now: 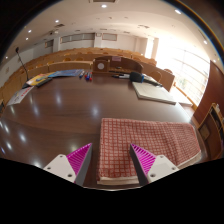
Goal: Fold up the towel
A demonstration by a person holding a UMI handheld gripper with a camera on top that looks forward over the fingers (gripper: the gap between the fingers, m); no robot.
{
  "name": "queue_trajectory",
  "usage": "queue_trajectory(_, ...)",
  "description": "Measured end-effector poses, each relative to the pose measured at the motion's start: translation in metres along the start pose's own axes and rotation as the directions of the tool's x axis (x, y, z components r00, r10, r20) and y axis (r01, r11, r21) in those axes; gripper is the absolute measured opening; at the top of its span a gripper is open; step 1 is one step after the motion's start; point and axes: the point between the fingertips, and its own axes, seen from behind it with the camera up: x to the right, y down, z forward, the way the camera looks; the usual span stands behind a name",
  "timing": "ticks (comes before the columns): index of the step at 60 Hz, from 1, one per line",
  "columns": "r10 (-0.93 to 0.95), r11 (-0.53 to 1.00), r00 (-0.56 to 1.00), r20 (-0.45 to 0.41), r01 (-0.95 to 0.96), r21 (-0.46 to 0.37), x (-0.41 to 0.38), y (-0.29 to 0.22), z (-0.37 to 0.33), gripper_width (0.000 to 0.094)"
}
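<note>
1. Two magenta pads [78,158] show on the claw [110,162], its fingers spread apart with nothing clamped between them.
2. The red-and-white checked cloth towel [145,138] lies flat on the dark brown wooden bench [60,115], its near edge between and just ahead of the fingers.
3. Beyond it, well apart, a white folded cloth [153,91] rests on the bench.

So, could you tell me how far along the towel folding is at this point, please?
Little looks done yet: the checked towel lies flat on the table, and no fold is clearly visible. In hand, the gripper is open at the towel's near edge, with the fingers either side of its corner, not pressing on it. Still left: gripping that edge, carrying it over and laying it down.
</note>
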Motion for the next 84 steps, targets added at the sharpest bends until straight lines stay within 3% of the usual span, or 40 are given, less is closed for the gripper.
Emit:
queue_trajectory(3, 0.015, 1.0, 1.0, 0.008, -0.015, 0.012, -0.006, -0.005, 0.004, 0.0677)
queue_trajectory(10, -0.022, 0.999, 1.0, 0.014, 0.021, 0.024, -0.008, -0.007, 0.006, 0.0395)
queue_trajectory(15, -0.064, 0.998, 0.998, -0.026, 0.064, 0.02, -0.003, -0.009, 0.01, 0.0126)
queue_trajectory(26, -0.036, 0.999, 0.998, -0.054, 0.036, -0.002, -0.003, -0.011, 0.008, 0.0056)
queue_trajectory(34, 0.032, 0.999, 0.999, 0.011, -0.032, 0.003, -0.036, -0.017, -0.009, 0.0053)
queue_trajectory(47, 0.182, 0.975, 0.936, 0.301, -0.212, 0.072, -0.119, -0.079, -0.079, 0.0052)
queue_trajectory(55, 0.246, 0.943, 0.899, 0.362, -0.309, 0.127, -0.104, -0.125, -0.106, 0.0053)
queue_trajectory(62, 0.278, 0.934, 0.913, 0.3, -0.33, 0.136, -0.052, -0.124, -0.091, 0.0053)
queue_trajectory(73, 0.344, 0.936, 0.927, 0.148, -0.352, 0.028, 0.031, -0.058, -0.035, 0.0086)
queue_trajectory(78, 0.372, 0.928, 0.923, 0.102, -0.373, -0.007, 0.059, -0.036, -0.024, 0.0219)
queue_trajectory(84, 0.331, 0.943, 0.942, -0.049, -0.329, 0.044, 0.124, -0.027, -0.03, 0.0571)
